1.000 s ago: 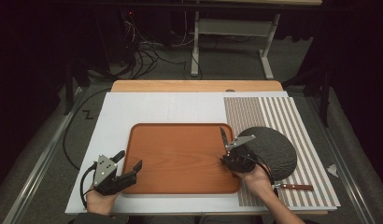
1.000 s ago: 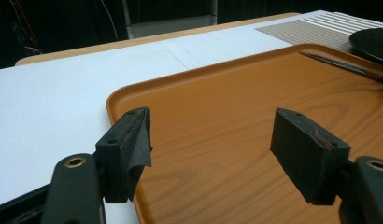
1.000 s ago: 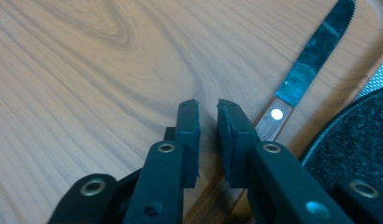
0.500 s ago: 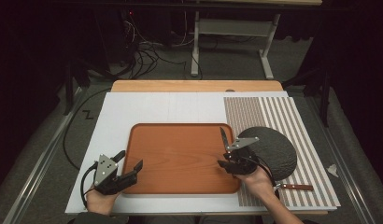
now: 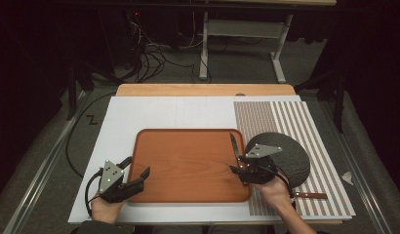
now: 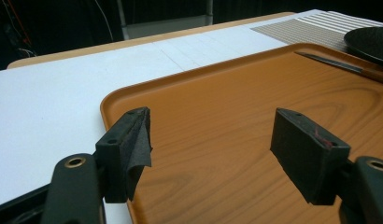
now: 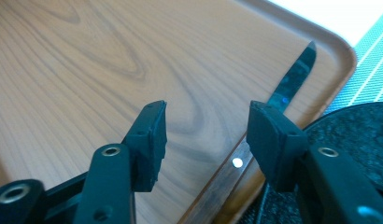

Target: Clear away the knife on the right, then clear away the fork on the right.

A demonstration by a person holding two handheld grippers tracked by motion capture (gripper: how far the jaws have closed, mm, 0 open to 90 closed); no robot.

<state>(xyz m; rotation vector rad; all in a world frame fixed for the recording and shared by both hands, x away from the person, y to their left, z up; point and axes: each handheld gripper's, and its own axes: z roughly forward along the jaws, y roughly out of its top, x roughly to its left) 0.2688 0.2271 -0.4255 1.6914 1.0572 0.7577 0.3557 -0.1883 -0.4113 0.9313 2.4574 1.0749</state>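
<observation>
A knife (image 5: 233,145) with a dark blade lies along the right rim of the wooden tray (image 5: 188,165), tip pointing away from me. In the right gripper view its blade (image 7: 292,81) and riveted handle (image 7: 236,162) run beneath the right jaw. My right gripper (image 5: 238,168) hovers over the handle. Its jaws have just been opening, they stand apart, and the pads (image 7: 150,140) press on nothing. My left gripper (image 5: 135,166) rests open at the tray's front left corner (image 6: 227,93), with nothing between its jaws.
A black round plate (image 5: 281,158) sits on the striped mat (image 5: 305,122) right of the tray, touching my right gripper's side. A second knife (image 5: 310,195) with a wooden handle lies on the mat near the front edge. White board (image 5: 154,114) surrounds the tray.
The right gripper's jaws have spread apart over the knife's handle, and the knife stays lying on the tray's right rim. The left gripper has not moved.
</observation>
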